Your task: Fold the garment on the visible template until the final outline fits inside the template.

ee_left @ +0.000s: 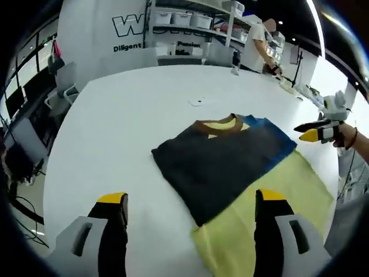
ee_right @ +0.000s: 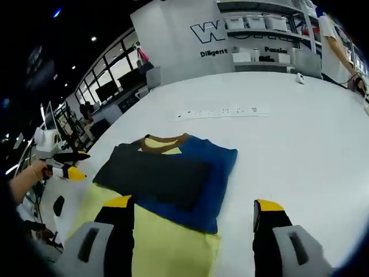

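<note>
Left gripper view: left tongs spread wide with nothing between the jaws, raised over the white surface. Ahead, the garment lying flat on the surface, partly folded: a dark panel turned in over the middle, a blue strip showing along the far side, a brown collar with yellow lining at the top. Underneath and toward the near right, a pale yellow template reaching well past the garment's lower edge. At the right edge, the right tongs in a hand, off the cloth; from this angle, cannot tell how far apart its jaws are. A small flat white thing farther back on the surface. Beyond, shelving with bins and a person standing at the far edge.

Right gripper view: right tongs also wide apart and empty, above the near edge of the template. Garment seen with the dark fold on top and blue extending toward the right. Left tongs at the left edge, clear of the cloth. A long white strip lying farther back on the surface.

Judged progress: side folds apparently done, body narrowed. Remaining, probably: checking the outline against the template, since the collar end seems to lie beyond the yellow sheet, and likely shifting or folding once more.
</note>
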Demonstrator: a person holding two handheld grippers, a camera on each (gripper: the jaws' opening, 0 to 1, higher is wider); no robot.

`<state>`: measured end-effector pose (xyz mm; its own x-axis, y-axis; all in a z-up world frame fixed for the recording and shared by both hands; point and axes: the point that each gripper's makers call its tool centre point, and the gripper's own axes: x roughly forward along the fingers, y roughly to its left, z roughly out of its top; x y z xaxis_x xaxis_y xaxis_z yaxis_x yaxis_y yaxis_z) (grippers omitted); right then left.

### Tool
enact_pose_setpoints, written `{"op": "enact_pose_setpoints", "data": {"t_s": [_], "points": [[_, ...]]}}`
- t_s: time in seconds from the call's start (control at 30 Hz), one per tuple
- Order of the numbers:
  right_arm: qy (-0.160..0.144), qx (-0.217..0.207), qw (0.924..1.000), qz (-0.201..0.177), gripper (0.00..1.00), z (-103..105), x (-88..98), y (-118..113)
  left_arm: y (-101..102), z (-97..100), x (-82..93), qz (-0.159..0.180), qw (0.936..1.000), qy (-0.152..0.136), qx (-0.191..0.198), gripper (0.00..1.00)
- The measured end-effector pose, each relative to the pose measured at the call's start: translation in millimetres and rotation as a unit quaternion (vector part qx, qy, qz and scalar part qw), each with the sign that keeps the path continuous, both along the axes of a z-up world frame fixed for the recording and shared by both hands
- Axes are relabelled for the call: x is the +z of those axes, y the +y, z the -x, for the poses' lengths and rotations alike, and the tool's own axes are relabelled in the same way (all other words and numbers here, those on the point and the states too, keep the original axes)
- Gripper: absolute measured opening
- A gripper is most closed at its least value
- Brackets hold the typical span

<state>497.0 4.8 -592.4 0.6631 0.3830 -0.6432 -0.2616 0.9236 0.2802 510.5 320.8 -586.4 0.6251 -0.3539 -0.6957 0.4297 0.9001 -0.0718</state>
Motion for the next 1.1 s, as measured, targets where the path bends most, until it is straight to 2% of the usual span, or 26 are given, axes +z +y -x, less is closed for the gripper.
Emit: {"op": "enact_pose_setpoints", "data": {"t_s": [0.13, 0.23, 0.33, 0.53, 0.63, 0.77, 0.93, 1.1], "points": [[0.005, 0.007, 1.0, -0.002, 0.9, 13, 3.3, 3, 2, 14.6, 3.2, -0.01, 0.9999, -0.002, -0.006, 0.92], [0.006, 0.005, 1.0, -0.004, 0.9, 25, 6.1, 5, 2, 25.6, 6.1, -0.008, 0.9998, -0.011, -0.011, 0.91], [0.006, 0.003, 1.0, -0.005, 0.89, 34, 7.9, 7, 6, 35.6, 3.7, -0.021, 0.9996, -0.006, -0.016, 0.9], [0.004, 0.017, 0.9998, -0.005, 0.89, 56, 11.0, 13, 3, 56.4, 6.0, -0.009, 0.9999, -0.003, -0.012, 0.9], [0.014, 0.025, 0.9996, -0.006, 0.88, 72, 7.5, 16, 2, 67.7, 6.5, -0.005, 0.9999, 0.0, -0.009, 0.88], [0.017, 0.035, 0.9991, 0.015, 0.87, 91, 3.2, 15, 3, 82.2, 8.6, 0.004, 1.0, 0.0, 0.002, 0.87], [0.034, 0.049, 0.998, 0.021, 0.86, 117, -5.4, 16, 3, 103.7, 8.4, 0.009, 0.9999, 0.009, 0.005, 0.85], [0.047, 0.052, 0.9973, 0.022, 0.85, 134, -11.6, 14, 3, 125.2, 6.7, 0.016, 0.9997, 0.019, 0.008, 0.84]]}}
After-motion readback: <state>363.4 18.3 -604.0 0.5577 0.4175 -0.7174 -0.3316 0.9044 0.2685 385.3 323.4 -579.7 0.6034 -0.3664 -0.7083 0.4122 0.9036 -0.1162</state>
